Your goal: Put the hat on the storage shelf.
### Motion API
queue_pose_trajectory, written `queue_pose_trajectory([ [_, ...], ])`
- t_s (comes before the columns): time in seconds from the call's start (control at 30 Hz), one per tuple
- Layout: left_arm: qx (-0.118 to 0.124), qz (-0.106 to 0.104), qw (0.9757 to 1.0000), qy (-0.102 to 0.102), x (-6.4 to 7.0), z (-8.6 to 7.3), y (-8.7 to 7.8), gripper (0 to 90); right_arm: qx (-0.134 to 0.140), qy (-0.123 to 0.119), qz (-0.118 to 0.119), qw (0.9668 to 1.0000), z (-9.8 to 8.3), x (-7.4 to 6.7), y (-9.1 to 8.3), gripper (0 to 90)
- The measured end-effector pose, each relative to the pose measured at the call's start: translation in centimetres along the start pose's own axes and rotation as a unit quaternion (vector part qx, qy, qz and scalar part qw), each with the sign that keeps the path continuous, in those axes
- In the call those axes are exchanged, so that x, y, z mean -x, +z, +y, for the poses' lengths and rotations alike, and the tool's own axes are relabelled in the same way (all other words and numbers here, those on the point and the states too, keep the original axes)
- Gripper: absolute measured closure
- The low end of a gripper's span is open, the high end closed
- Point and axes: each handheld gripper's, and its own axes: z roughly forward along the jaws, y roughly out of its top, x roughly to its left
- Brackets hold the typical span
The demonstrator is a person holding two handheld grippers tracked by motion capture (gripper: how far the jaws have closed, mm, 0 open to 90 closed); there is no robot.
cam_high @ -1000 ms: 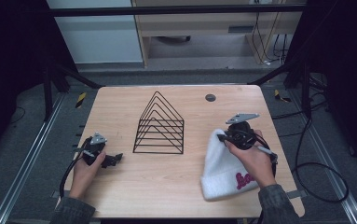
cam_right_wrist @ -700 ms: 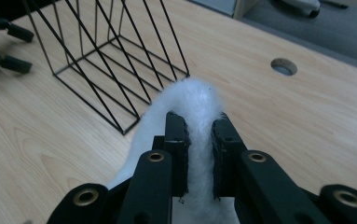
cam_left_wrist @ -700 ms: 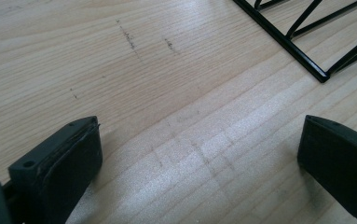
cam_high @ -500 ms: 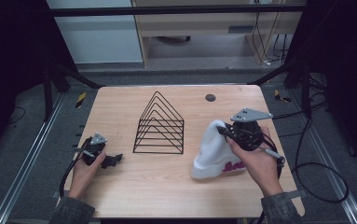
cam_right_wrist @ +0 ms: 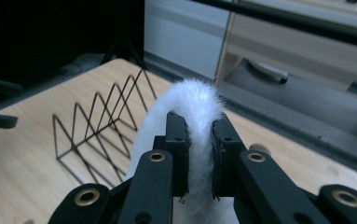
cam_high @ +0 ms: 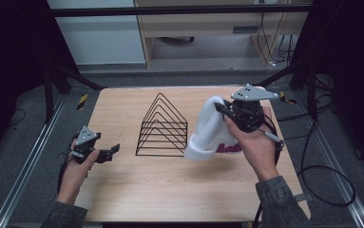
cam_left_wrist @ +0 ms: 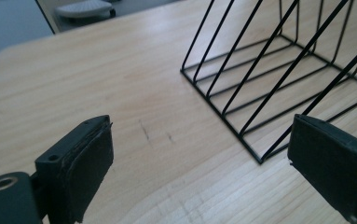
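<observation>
A white fuzzy knit hat (cam_high: 207,135) with red lettering hangs above the right half of the table. My right gripper (cam_high: 220,107) is shut on its top edge. In the right gripper view the pads pinch the white fabric (cam_right_wrist: 195,100) at the gripper (cam_right_wrist: 198,126). A black wire rack (cam_high: 163,128) of triangular frames stands mid-table, just left of the hat. My left gripper (cam_high: 113,149) is held at the left, pointing at the rack. Its jaws (cam_left_wrist: 202,137) stand open; they have just been closing a little with nothing between them. The rack's near corner (cam_left_wrist: 269,84) lies ahead of them.
The wooden table (cam_high: 170,190) has bare board in front of the rack and at the left. Cables trail from the right gripper off the table's right edge (cam_high: 284,142). Dark frame posts and a cabinet stand behind the table.
My right gripper has lifted the hat off the table and carried it up and left, toward the rack. My left gripper has risen slightly.
</observation>
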Motion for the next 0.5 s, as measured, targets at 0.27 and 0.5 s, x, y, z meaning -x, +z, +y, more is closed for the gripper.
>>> queue_pose_trajectory([
  [0.27, 0.022, -0.024, 0.9982, 0.051, 2.8, 5.5, -2.5, 5.9, 0.037, -0.004, -0.023, 0.9991, 4.1, -0.2, 0.2, 80.4],
  [0.5, 0.023, -0.047, 0.9955, 0.079, 4.4, 8.9, -2.9, 5.8, 0.049, -0.006, -0.031, 0.9983, 7.3, -0.4, 0.8, 80.3],
])
